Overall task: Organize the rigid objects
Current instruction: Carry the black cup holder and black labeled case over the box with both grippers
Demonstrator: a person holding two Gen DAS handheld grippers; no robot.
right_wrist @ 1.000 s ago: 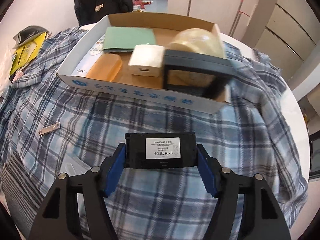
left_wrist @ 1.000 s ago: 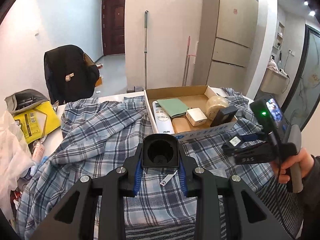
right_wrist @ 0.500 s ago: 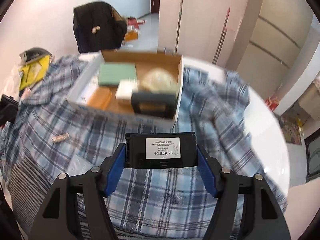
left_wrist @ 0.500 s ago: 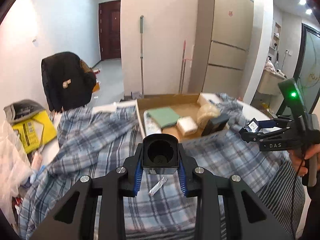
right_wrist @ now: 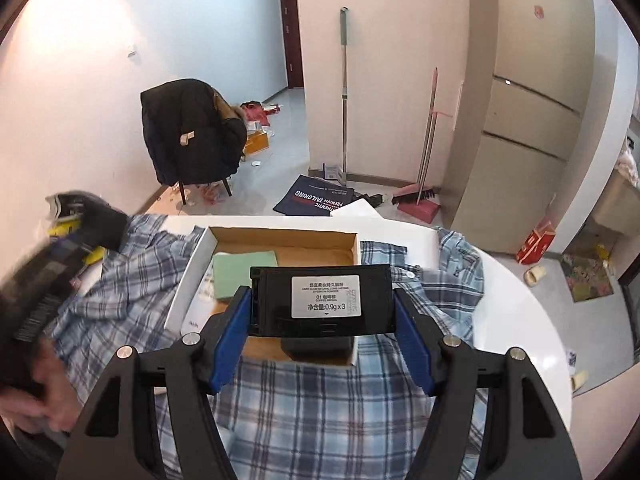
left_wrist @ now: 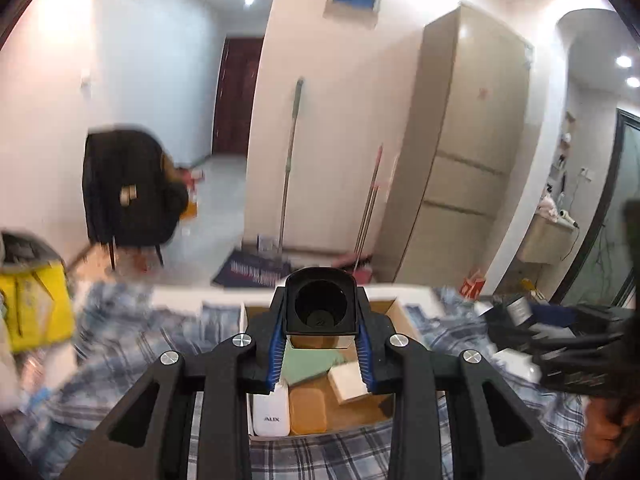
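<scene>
Both hand-held grippers raised higher, left hand-held gripper [left_wrist: 320,340] now over cardboard box [left_wrist: 394,308], view blurred.

Two hand-held grippers: the left [left_wrist: 320,344] holds one black cap [left_wrist: 321,307], the right [right_wrist: 323,322] one black case [right_wrist: 320,300]. One cardboard box [right_wrist: 190,280] sits on one plaid shirt [right_wrist: 320,408] spread over one white desk [right_wrist: 516,304]. In the box: one green pad [right_wrist: 243,272], one white remote [left_wrist: 271,412], one tan bar [left_wrist: 307,410], one white cube [left_wrist: 349,376], and one dark block [right_wrist: 316,350]. On the floor: one chair [right_wrist: 192,136] with one dark jacket, one mop [right_wrist: 343,92], one pink broom [right_wrist: 428,136], one dark bag [right_wrist: 316,200]. One fridge [right_wrist: 532,120] stands at the wall. Two slippers [right_wrist: 535,274] lie on the floor, well apart.
</scene>
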